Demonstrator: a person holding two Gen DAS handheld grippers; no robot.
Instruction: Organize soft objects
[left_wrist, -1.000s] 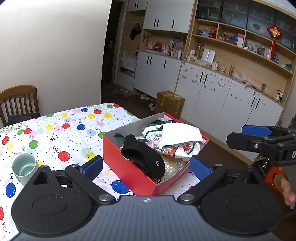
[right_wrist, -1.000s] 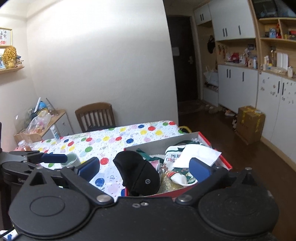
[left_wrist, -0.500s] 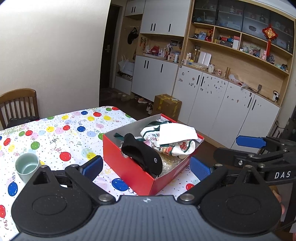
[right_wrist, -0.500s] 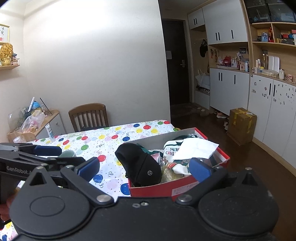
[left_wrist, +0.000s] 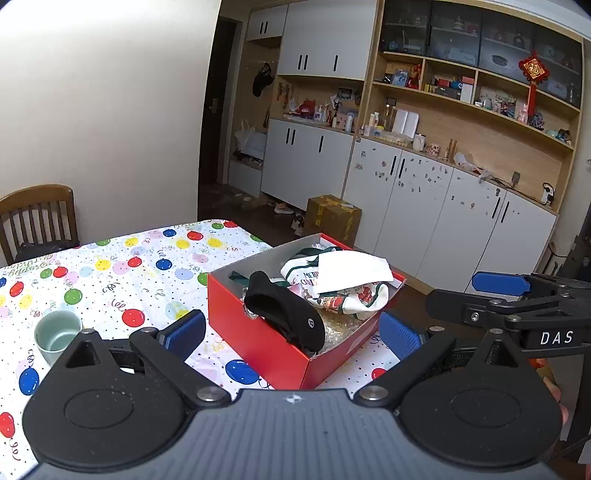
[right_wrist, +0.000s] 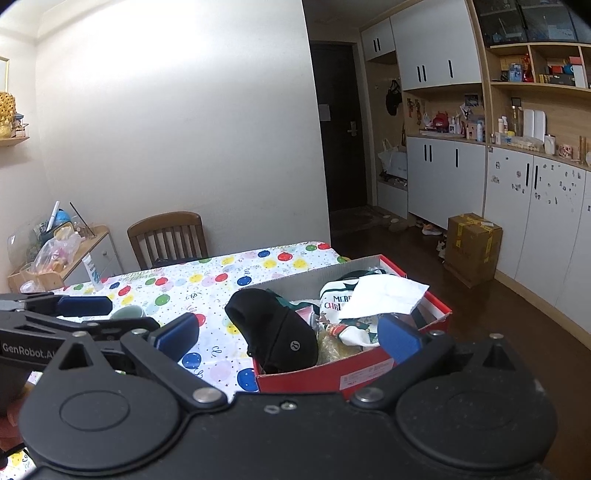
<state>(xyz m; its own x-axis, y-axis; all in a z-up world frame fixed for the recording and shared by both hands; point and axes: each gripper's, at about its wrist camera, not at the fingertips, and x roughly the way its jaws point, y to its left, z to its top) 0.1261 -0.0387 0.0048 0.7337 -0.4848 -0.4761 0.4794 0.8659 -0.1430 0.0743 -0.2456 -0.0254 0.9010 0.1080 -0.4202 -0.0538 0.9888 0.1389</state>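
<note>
A red shoe box (left_wrist: 258, 332) (right_wrist: 369, 373) stands near the table's front right corner. A black cap (left_wrist: 284, 310) (right_wrist: 277, 328) hangs over its near wall. A white and green Christmas cloth (left_wrist: 343, 288) (right_wrist: 351, 321) and a white sheet (left_wrist: 351, 271) (right_wrist: 384, 297) lie inside. My left gripper (left_wrist: 291, 332) is open and empty, held back from the box. My right gripper (right_wrist: 288, 332) is open and empty, also back from the box. Each gripper shows at the edge of the other's view (left_wrist: 517, 299) (right_wrist: 55, 314).
A pale green cup (left_wrist: 57, 334) (right_wrist: 127, 314) stands on the balloon-print tablecloth (left_wrist: 122, 280) left of the box. A wooden chair (right_wrist: 166, 236) stands behind the table. A side shelf with clutter (right_wrist: 55, 251) is at the far left. A cardboard box (right_wrist: 472, 243) sits on the floor by white cabinets.
Both grippers have drawn back and up from the box, which looks smaller and farther now. Both stay open and empty. Nothing in the box has moved.
</note>
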